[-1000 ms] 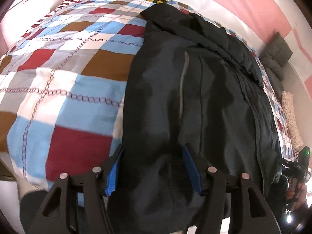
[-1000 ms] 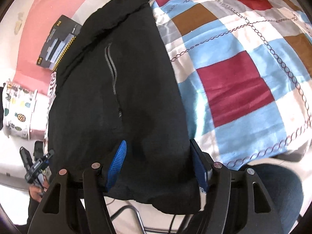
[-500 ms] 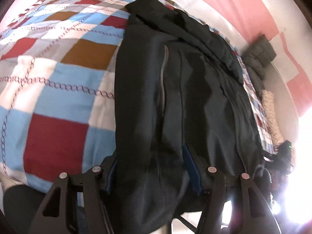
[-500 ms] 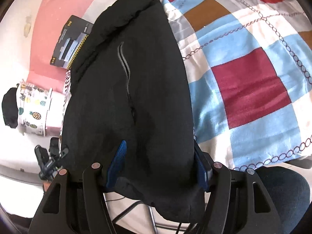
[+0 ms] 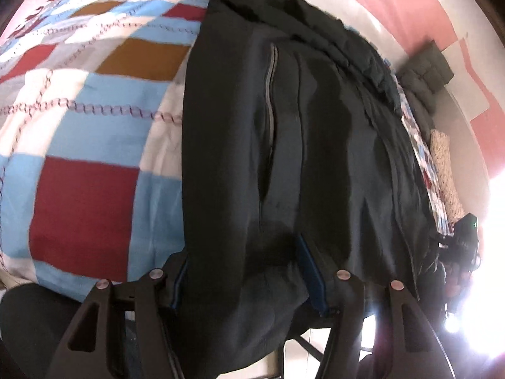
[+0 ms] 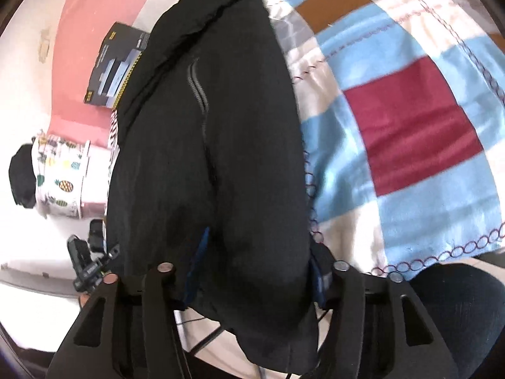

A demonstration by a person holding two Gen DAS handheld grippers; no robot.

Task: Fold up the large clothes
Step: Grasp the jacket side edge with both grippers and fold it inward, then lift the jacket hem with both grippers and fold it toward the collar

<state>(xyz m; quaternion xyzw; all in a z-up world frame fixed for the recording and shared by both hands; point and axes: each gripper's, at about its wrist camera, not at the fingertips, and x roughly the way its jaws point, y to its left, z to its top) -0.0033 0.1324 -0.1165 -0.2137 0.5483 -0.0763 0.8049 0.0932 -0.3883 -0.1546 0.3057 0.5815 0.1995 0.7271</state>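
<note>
Currently I see the large black matte fabric jacket (image 5: 315, 132) lying lengthwise on the checked fleece blanket (image 5: 94, 145) of red, blue, brown and white squares, its hem hanging over the near edge at 6 o'clock. A grey pocket zipper (image 5: 271, 94) curves down its smooth front; the collar bunches at 12 o'clock. My left gripper (image 5: 244, 271) stands fairly wide, hem fabric between its blue pads, unchanged from a second ago; whether they press I cannot tell. My right gripper (image 6: 257, 252) has just been closing, its blue-padded fingers (image 6: 202, 252) now pinching the hem, visibly narrower than before.
</note>
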